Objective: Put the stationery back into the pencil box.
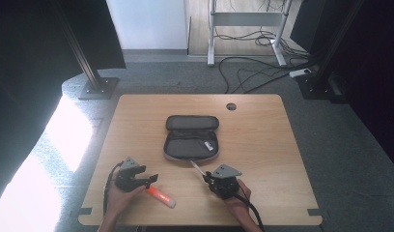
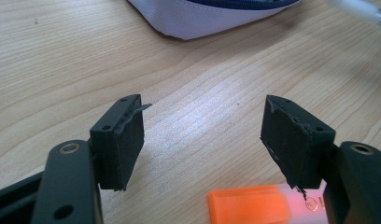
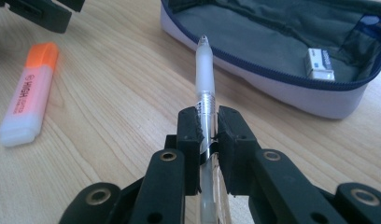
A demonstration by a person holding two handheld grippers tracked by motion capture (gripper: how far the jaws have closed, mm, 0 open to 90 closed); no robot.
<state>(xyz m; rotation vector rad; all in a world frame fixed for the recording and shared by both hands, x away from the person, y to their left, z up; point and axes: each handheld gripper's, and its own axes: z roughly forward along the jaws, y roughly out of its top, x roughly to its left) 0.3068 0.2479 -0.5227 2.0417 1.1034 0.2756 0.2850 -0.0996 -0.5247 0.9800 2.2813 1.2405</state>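
Pen (image 3: 205,74) sat clamped between the right gripper's (image 3: 208,123) jaws, tip aimed at the open pencil case (image 1: 191,137) just ahead, not yet inside. An eraser (image 3: 320,64) already lay within that case. Nearer than the case, the orange highlighter (image 1: 160,195) waited on the table (image 1: 262,145), the left gripper (image 2: 202,133) gaping empty above it.

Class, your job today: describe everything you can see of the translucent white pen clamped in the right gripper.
The translucent white plastic pen is slim, with a frosted barrel, a ribbed clear band and a small tapered tip. The right gripper is shut on its middle, both black pads pressing its sides. It is held above the light wooden table, its tip pointing toward the open grey fabric pencil case, near that case's front edge without touching it.
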